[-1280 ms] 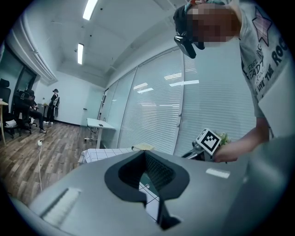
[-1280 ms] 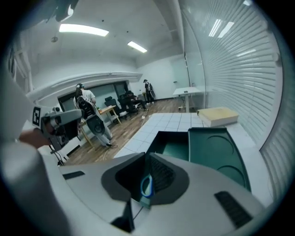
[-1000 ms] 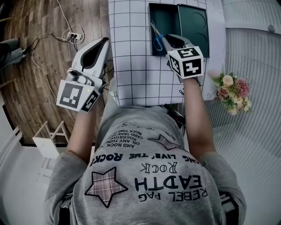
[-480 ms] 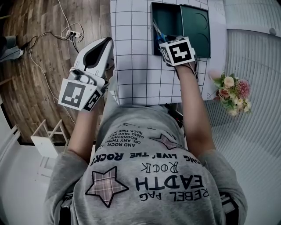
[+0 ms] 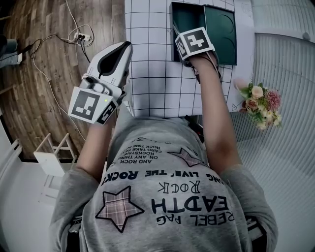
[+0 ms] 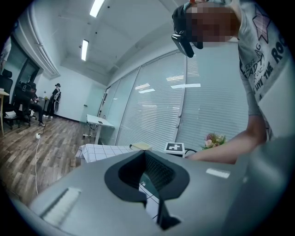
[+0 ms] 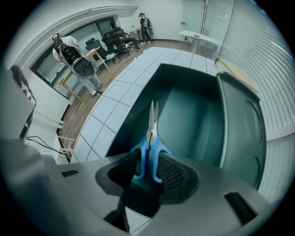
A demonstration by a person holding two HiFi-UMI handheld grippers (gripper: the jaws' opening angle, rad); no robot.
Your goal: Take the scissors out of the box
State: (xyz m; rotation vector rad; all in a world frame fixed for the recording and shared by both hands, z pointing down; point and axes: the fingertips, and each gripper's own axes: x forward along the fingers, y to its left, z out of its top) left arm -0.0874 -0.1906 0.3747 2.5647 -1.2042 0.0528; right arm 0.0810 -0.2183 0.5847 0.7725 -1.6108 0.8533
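Note:
Blue-handled scissors [image 7: 151, 138] lie in the dark green box [image 7: 193, 106], blades pointing away from me. My right gripper [image 7: 150, 173] points steeply down into the box. Its jaws are opening, with the blue handles between them and neither pad pressing. In the head view its marker cube covers the right gripper [image 5: 192, 47] and most of the scissors; only a blade tip [image 5: 174, 29] shows inside the box [image 5: 184, 15]. My left gripper [image 5: 120, 54] hangs open and empty off the table's left edge, and in its own view the left gripper [image 6: 147, 173] holds nothing.
The box lid [image 5: 219, 29] lies open to the right of the box on the grid-patterned tablecloth [image 5: 152, 64]. A bunch of flowers [image 5: 258, 101] sits off the table's right side. Cables [image 5: 78, 37] and a white rack [image 5: 51, 152] are on the wooden floor at left.
My right gripper has moved farther over the box and tipped down; its cube now hides the scissors' handles in the head view. The left gripper has hardly shifted.

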